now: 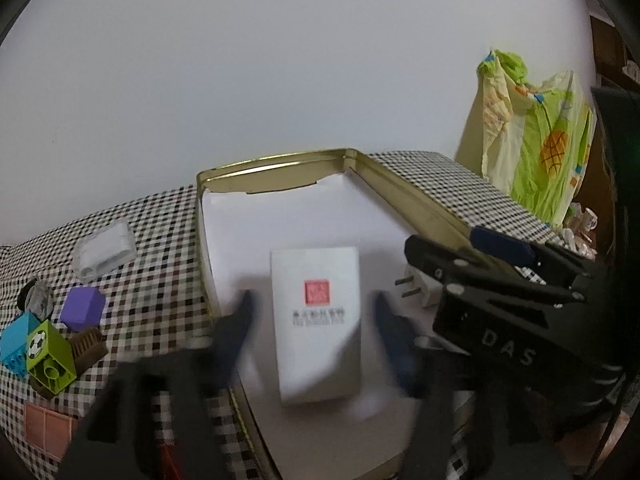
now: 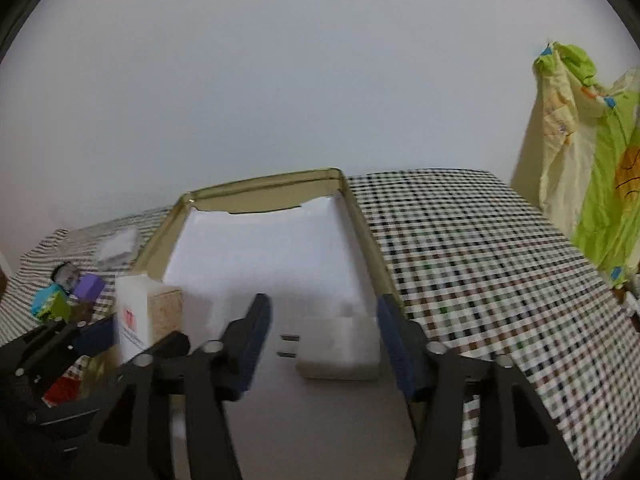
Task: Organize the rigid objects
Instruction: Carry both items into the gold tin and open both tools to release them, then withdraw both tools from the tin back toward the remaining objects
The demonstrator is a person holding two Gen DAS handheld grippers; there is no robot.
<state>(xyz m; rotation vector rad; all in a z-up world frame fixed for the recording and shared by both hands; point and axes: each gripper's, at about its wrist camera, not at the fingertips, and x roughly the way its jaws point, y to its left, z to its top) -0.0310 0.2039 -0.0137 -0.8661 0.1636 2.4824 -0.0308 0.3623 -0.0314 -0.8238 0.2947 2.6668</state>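
Both grippers angled down into gold tin (image 1: pixel 276 164).
Left gripper (image 1: pixel 312 316) apart astride white box (image 1: pixel 316 320); right gripper (image 2: pixel 324 320) apart astride charger plug (image 2: pixel 340 348).

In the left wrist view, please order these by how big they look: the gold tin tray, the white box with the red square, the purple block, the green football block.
1. gold tin tray
2. white box
3. green football block and purple block: they look nearly alike. The green one lies closer to the camera, so I do not rank them.
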